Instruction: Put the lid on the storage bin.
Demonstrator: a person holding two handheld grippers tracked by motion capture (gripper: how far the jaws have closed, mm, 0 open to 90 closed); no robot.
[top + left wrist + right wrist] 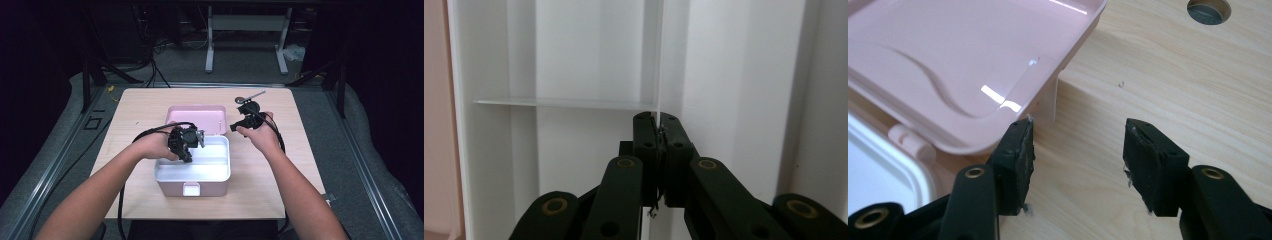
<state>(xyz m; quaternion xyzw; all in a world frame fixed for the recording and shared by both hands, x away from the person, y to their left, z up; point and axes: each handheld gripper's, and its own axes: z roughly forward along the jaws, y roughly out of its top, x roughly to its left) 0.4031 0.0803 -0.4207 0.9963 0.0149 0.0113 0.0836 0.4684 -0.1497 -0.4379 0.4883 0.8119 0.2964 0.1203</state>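
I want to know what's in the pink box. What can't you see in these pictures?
- High view: part of the pink box's white tray floor, behind the left gripper and hand.
- Left gripper view: the thin white divider below its closed jaws.
- Right gripper view: most of the open pink lid, cut by the frame edge.
- High view: small metal piece, too small to name.

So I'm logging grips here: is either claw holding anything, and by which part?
The left claw is shut on the top edge of a thin white divider inside the box. The right claw is open and holds nothing.

Dim room, grey carpet floor [250, 60] (cables trailing), white-legged frame [247, 30] behind wooden table [300, 165].
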